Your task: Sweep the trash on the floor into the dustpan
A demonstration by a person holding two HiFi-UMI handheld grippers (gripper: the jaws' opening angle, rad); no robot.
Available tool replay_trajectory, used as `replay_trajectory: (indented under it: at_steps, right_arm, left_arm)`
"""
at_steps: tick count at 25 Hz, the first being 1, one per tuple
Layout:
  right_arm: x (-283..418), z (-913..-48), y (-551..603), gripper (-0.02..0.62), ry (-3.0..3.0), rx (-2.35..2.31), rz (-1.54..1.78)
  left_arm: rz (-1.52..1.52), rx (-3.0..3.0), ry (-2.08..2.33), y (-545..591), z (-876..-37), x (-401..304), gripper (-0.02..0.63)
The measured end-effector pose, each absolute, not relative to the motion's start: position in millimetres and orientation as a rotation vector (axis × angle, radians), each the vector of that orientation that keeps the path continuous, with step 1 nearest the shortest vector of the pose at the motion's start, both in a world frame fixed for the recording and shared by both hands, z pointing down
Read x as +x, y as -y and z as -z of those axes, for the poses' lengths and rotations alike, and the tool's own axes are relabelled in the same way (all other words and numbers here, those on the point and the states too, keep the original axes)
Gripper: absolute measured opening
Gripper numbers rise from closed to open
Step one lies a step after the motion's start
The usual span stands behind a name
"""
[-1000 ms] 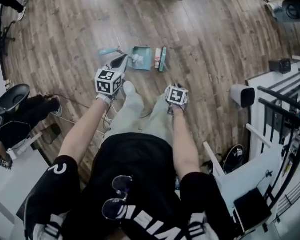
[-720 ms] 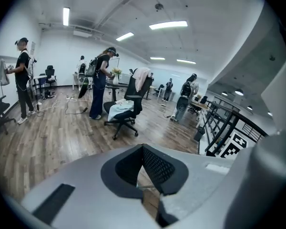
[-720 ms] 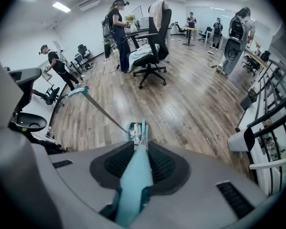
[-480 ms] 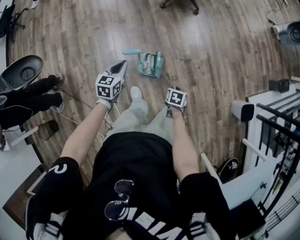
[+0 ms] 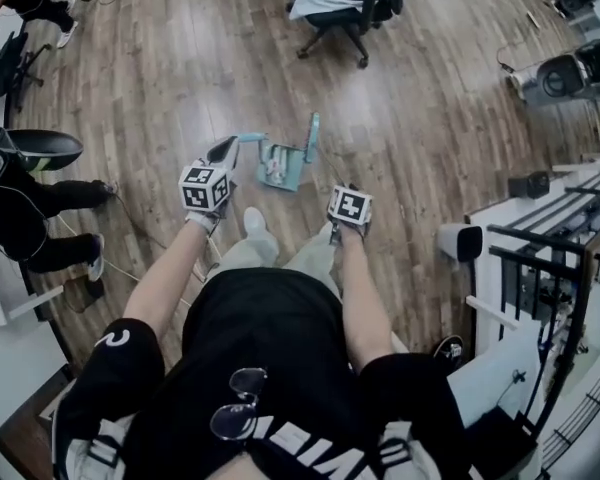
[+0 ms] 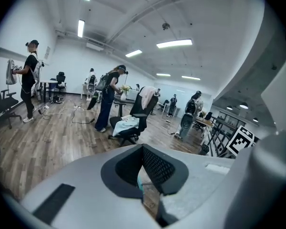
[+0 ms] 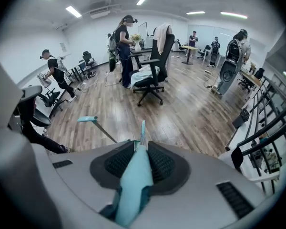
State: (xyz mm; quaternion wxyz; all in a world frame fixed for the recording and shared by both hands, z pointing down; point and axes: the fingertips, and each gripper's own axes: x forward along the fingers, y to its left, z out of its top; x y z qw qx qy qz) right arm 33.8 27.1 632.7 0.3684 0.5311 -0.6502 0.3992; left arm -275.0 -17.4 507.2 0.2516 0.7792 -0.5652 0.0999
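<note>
One broom (image 7: pixel 133 182) (teal) in right gripper (image 7: pixel 142 148)

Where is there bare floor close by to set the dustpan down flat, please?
The widest bare floor lies ahead-left, between the dustpan and the office chair. The strip ahead-right, from the chair toward the white device, is free too. It is crowded at the left by a person in black, at the right by the railing.

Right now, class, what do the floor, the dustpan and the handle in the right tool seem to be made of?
Floor: wood or wood-look planks, with visible grain and seams and a soft sheen under the lights.
Dustpan: likely moulded plastic, uniform teal, matte-looking.
Handle gripped by the right tool: same teal, smooth, probably plastic too.
</note>
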Motion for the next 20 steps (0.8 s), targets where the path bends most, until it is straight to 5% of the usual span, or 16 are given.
replay_trajectory:
  at_steps: [20]
  right_arm:
    - [102, -546, 28, 0.084, 1.839, 1.483, -0.855]
  left_arm:
    - [-0.239, 2.186, 1.552, 57, -460, -223, -0.002]
